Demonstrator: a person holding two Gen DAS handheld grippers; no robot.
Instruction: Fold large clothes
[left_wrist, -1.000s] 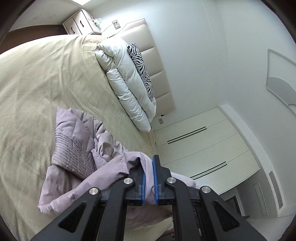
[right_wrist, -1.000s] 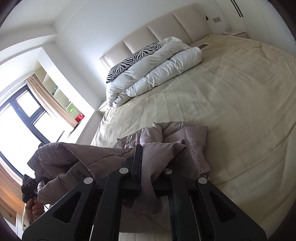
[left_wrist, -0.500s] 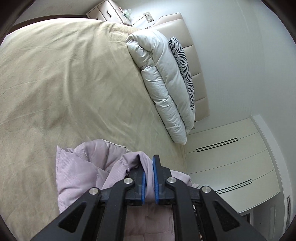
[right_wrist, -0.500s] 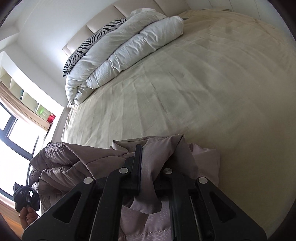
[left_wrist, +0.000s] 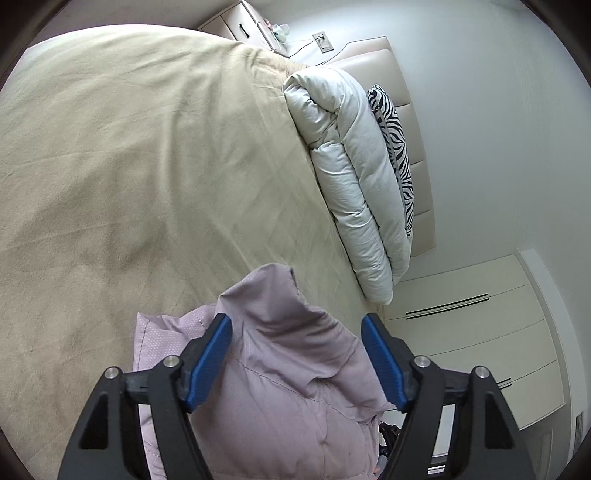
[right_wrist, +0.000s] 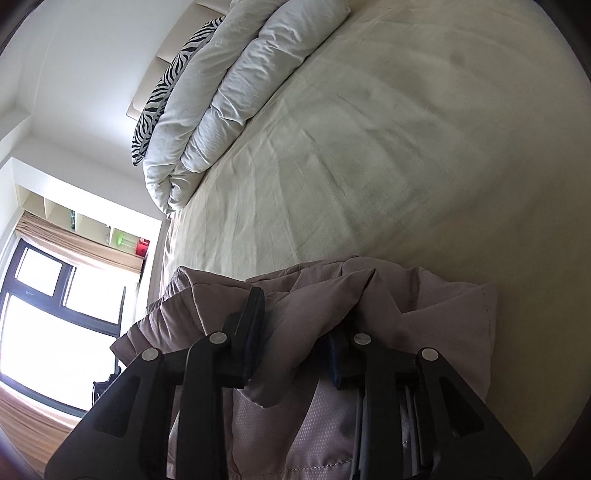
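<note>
Jacket (left_wrist: 280, 373), a quilted mauve puffer, is lying bunched at the near edge of the bed (left_wrist: 129, 177), right under both cameras. The left tool (left_wrist: 297, 354) is standing with its blue-padded fingers (left_wrist: 210, 354) spread wide, a raised fold of the fabric sitting loosely in the gap between them and touching the left pad while staying clear of the right one. The right tool (right_wrist: 295, 332) is sitting over the same garment (right_wrist: 332, 295) from the other side; its fingers are parted to a moderate gap and a thick ridge of cloth is filling that gap and draping over the right finger, so it is hard to tell whether the pads are pinching it or merely resting against it. Beyond the jacket, the beige sheet is stretching away in shallow creases. At the far end of the bed, a rolled white duvet (left_wrist: 354, 184) is lying across the mattress, with a zebra-print pillow (left_wrist: 397, 147) wedged between it and the padded headboard (left_wrist: 417, 122). A bedside cabinet (left_wrist: 243, 26) is showing past the far corner in the left view, and white wardrobe doors (left_wrist: 480, 332) are lining the wall beside the bed. In the right view, a dark-framed window (right_wrist: 48, 295) is glowing brightly beneath open shelves (right_wrist: 74, 218).
</note>
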